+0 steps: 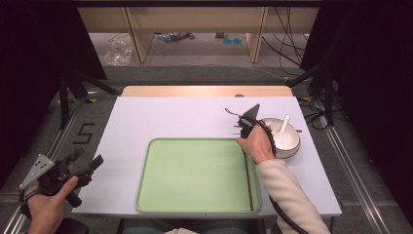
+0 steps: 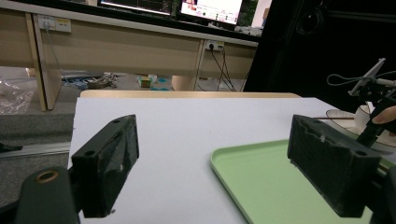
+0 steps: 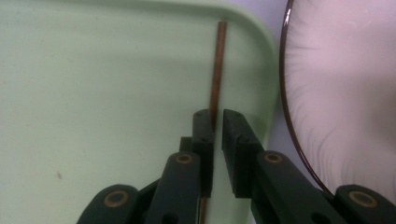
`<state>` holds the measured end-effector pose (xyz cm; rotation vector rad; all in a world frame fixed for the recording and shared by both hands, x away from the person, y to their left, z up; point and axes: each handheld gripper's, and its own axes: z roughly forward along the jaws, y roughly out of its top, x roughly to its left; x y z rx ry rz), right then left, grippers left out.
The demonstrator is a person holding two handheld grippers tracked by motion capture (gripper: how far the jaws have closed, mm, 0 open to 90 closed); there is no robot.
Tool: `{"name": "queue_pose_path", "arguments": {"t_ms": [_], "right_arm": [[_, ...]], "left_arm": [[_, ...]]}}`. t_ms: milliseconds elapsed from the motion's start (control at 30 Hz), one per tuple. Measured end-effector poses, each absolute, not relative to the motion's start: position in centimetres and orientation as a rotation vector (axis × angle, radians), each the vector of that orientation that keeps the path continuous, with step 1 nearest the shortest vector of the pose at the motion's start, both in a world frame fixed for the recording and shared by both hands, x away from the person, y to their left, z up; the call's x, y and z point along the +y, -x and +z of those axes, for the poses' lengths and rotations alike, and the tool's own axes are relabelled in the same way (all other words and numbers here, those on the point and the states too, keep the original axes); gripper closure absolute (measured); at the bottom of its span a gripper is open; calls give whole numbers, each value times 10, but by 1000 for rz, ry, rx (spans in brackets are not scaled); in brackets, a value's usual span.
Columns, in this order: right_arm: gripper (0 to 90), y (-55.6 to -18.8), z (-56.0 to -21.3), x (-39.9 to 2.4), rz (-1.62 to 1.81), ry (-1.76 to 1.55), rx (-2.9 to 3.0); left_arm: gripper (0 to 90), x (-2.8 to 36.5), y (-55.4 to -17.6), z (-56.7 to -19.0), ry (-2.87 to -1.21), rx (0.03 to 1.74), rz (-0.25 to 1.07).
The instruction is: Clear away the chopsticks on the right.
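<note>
On the white surface [image 1: 195,117], a big green tray [image 1: 195,204], near and in the middle. Just right of the tray, a pale bowl [image 1: 292,141] with a dark rim, close to the tray's right edge. Inside the bowl, a white spoon [image 1: 283,126].

Off the near left corner of the surface, the left tool [image 2: 212,163], held in a hand, jaws wide apart, nothing between them. Just waiting, by the look of it.

Over the far right corner of the tray, the right tool [image 3: 218,126], pointing down, jaws almost together with only a thin slit left. Right in that slit, a thin brown stick [image 3: 217,70], maybe a chopstick, lying flat in the tray along its right side, running from near to far. Cannot tell if the jaws squeeze the stick yet or just sit on both sides of it.

Likely step: picking up the stick by its far end. To do it well:
- Keep the stick in the middle of the slit, not off to one jaw.
- Go low enough to catch it, since it lies flat on the tray.
- Squeeze gently but all the way.
- Lift slowly and straight up, because a long stick held at one end may droop or swing.
- Stay clear of the bowl's rim, just beside the tool.
</note>
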<state>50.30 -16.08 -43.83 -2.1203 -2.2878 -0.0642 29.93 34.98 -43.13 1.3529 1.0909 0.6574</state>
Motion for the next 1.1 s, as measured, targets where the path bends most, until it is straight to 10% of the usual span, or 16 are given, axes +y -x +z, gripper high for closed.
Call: {"name": "queue_pose_path", "arguments": {"t_ms": [333,567,1100], "right_arm": [[778,-499,-421,-153,-170,2016,-2458],[592,-501,-394,-152,-241,1101,-3394],[644,-539,-425,-156,81,464,-3613]], "left_arm": [[165,350,-299,-431,-1354,1089,658],[165,350,-300,-432,-1351,1093,653],[165,350,-300,-432,-1357,1086,658]]}}
